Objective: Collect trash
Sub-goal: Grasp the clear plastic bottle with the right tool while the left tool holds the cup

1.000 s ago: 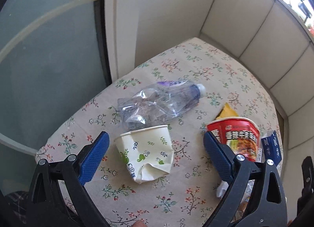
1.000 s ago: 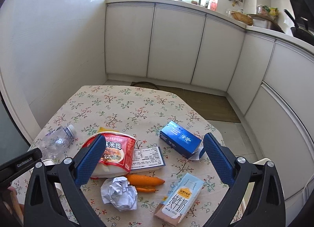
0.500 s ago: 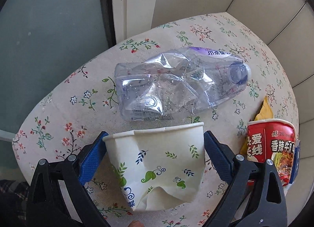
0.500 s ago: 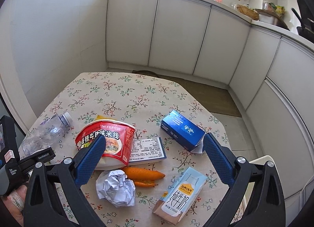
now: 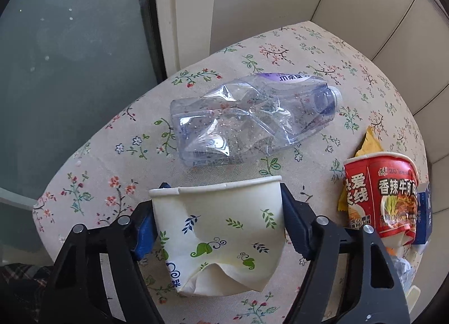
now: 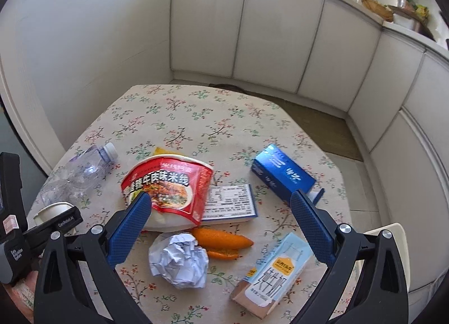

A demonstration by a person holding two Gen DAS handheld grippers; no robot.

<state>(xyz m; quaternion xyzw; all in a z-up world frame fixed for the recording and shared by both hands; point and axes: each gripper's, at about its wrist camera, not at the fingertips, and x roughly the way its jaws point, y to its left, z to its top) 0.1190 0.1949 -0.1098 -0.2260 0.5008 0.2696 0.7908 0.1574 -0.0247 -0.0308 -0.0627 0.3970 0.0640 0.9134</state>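
**Crumpled paper cup between my left fingers**

White paper, printed with small green and blue leaves: that is the crushed paper cup (image 5: 221, 228) lying on its side on the flowered tablecloth (image 5: 92, 183), and my left gripper (image 5: 217, 220) sits down around it. The jaws have just been closing, and the blue pads (image 5: 291, 217) now stand against the cup's two sides near the rim; I read that as contact, a grip just taken on the cup. The cup's bottom end is dented and folded in.

Just beyond the cup, apart from it, lies a flattened clear plastic bottle (image 5: 252, 122) with a purple label, its white cap pointing to the right. To the right of the cup stands a squashed red noodle cup (image 5: 381, 197), with a yellow wrapper (image 5: 367, 144) poking out behind it and a blue box (image 5: 425, 214) touching its far side.

My right gripper (image 6: 221, 225) hangs above the middle of the table with its jaws wide apart and nothing in them. Under it I see the red noodle cup, tipped over onto a printed leaflet (image 6: 230, 203), a ball of crumpled white paper (image 6: 179, 259), orange peel (image 6: 221, 241) just beside that ball, a pale blue milk carton (image 6: 277, 270) lying flat, and the blue box further off. The left gripper's body shows at that view's left edge, in a hand (image 6: 19, 290).
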